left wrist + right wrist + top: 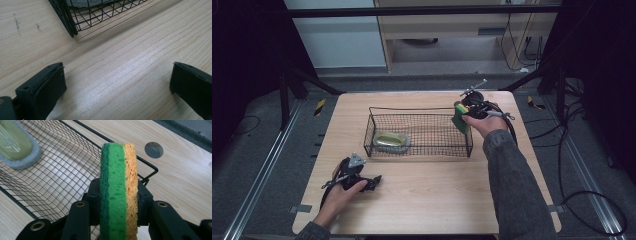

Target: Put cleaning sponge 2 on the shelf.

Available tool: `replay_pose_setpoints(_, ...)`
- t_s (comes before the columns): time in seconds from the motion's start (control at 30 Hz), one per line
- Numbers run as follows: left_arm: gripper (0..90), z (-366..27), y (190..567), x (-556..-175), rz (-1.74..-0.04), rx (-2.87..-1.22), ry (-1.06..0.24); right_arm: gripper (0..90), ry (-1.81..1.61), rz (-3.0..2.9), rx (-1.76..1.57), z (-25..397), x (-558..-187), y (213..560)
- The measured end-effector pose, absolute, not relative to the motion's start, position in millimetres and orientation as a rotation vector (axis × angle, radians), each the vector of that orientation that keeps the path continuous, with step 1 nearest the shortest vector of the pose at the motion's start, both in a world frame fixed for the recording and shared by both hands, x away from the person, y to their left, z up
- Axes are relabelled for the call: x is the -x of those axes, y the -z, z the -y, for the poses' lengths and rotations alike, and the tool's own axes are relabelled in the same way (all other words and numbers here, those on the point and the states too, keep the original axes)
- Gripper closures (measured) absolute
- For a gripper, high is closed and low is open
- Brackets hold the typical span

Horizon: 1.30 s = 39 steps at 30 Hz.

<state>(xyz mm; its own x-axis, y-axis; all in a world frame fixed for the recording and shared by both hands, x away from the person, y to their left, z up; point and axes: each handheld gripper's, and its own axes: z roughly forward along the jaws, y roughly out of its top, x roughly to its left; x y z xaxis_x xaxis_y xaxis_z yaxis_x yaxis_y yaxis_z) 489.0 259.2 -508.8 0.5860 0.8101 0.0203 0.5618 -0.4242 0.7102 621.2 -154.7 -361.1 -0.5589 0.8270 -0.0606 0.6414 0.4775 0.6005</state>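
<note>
Right gripper view: my right gripper (117, 202) pinches the sponge (118, 182) upright over the wire basket (62, 170) — my left gripper (117, 82) rests spread on the table (125, 62).

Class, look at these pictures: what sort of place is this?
Probably a lab or recording workshop, not a kitchen: a bare wooden table between dark metal frames, loose cables on grey floor, and office furniture behind.
</note>
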Motion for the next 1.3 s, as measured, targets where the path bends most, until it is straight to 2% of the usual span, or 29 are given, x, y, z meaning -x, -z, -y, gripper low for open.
replay_pose_setpoints(1.3, 0.0, -259.0, 509.0, -489.0, -1.085, -2.141, -0.475, 64.4, -0.714, -2.409, -1.284, 149.7, -628.4, 398.7)
